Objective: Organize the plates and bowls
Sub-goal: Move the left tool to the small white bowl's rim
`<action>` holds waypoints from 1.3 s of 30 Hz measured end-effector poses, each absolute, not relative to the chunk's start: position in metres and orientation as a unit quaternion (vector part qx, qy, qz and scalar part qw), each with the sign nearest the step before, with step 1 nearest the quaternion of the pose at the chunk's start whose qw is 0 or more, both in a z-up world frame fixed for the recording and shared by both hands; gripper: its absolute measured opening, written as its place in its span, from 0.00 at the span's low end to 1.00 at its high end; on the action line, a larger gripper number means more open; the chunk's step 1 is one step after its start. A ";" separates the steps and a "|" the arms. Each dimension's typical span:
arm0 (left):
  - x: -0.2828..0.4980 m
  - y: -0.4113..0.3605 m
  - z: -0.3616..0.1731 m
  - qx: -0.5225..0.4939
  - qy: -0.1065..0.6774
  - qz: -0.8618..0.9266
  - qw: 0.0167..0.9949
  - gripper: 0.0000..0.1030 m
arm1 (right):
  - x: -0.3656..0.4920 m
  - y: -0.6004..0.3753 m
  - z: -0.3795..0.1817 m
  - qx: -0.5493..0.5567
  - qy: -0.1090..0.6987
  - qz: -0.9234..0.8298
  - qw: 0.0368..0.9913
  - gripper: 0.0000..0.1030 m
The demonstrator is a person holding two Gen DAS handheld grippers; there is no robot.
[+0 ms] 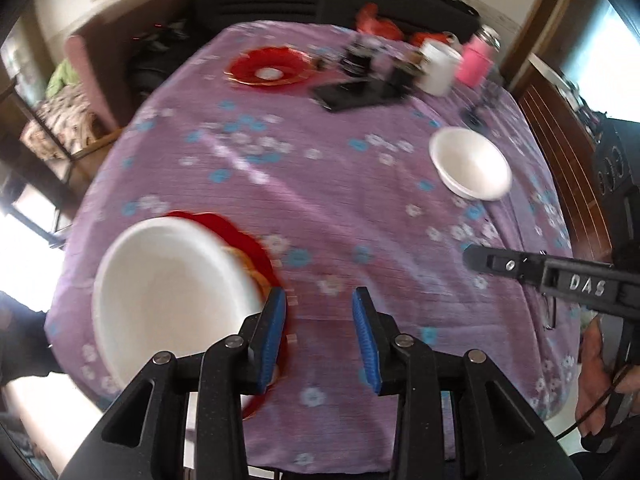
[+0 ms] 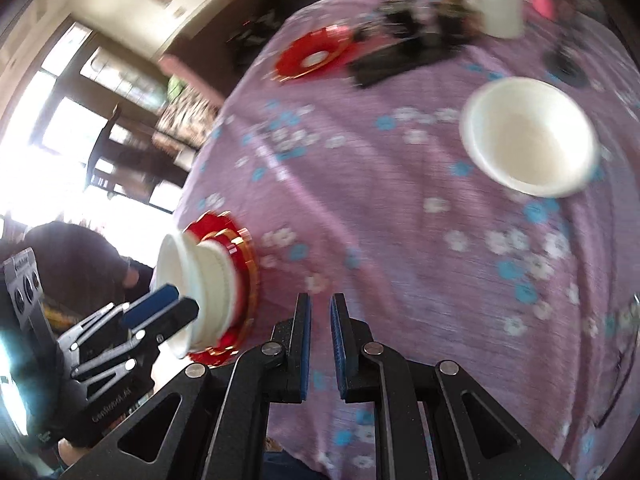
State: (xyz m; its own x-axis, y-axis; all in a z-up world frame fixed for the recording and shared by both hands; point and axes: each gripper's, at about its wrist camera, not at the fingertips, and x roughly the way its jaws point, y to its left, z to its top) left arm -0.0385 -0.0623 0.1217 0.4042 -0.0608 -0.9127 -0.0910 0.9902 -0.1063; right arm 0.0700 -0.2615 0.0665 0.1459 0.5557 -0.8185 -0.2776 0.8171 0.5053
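White bowl [image 1: 172, 292] was seen nested on a red plate [image 1: 256, 256] at the bench's [image 1: 320, 200] left edge. Left tool [image 1: 320, 336] was held apart, empty. Second bowl [image 2: 528, 136] lay far right; right tool [image 2: 320, 344] was narrowly parted, gripping nothing.

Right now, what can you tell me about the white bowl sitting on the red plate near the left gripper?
The large white bowl looks matte, like foam or thin plastic, with a rolled rim and stepped, ridged sides. It stands upright and empty on the scalloped red plate with gold trim, near the table's edge on the purple flowered tablecloth. The left gripper hangs beside it with open jaws; whether a jaw touches the rim, blur hides.
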 end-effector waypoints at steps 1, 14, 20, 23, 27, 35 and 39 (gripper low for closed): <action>-0.033 -0.069 0.119 -0.069 0.550 0.000 0.832 0.33 | 0.071 -0.273 0.066 0.126 0.591 0.270 0.750 0.11; 0.059 -0.140 0.101 -0.077 0.580 -0.071 0.808 0.32 | 0.109 -0.411 0.079 0.195 0.558 0.144 0.794 0.11; 0.109 -0.150 0.085 -0.089 0.592 -0.074 0.798 0.32 | 0.138 -0.432 0.083 0.191 0.551 0.117 0.804 0.11; 0.132 -0.150 0.074 -0.100 0.600 -0.068 0.791 0.32 | 0.156 -0.431 0.079 0.190 0.552 0.114 0.804 0.12; 0.155 -0.145 0.059 -0.139 0.616 -0.079 0.772 0.32 | 0.178 -0.425 0.067 0.191 0.562 0.110 0.798 0.16; 0.184 -0.145 0.037 -0.166 0.633 -0.086 0.751 0.44 | 0.204 -0.413 0.043 0.176 0.582 0.096 0.788 0.26; 0.194 -0.148 0.026 -0.168 0.636 -0.080 0.749 0.44 | 0.212 -0.408 0.032 0.172 0.586 0.086 0.788 0.25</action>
State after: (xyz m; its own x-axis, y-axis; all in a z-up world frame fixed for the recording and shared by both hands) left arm 0.1939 -0.1480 0.0259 0.1775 -0.3336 -0.9259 -0.0930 0.9309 -0.3532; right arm 0.2120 -0.4076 0.0322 0.2995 0.3361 -0.8929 0.0664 0.9263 0.3710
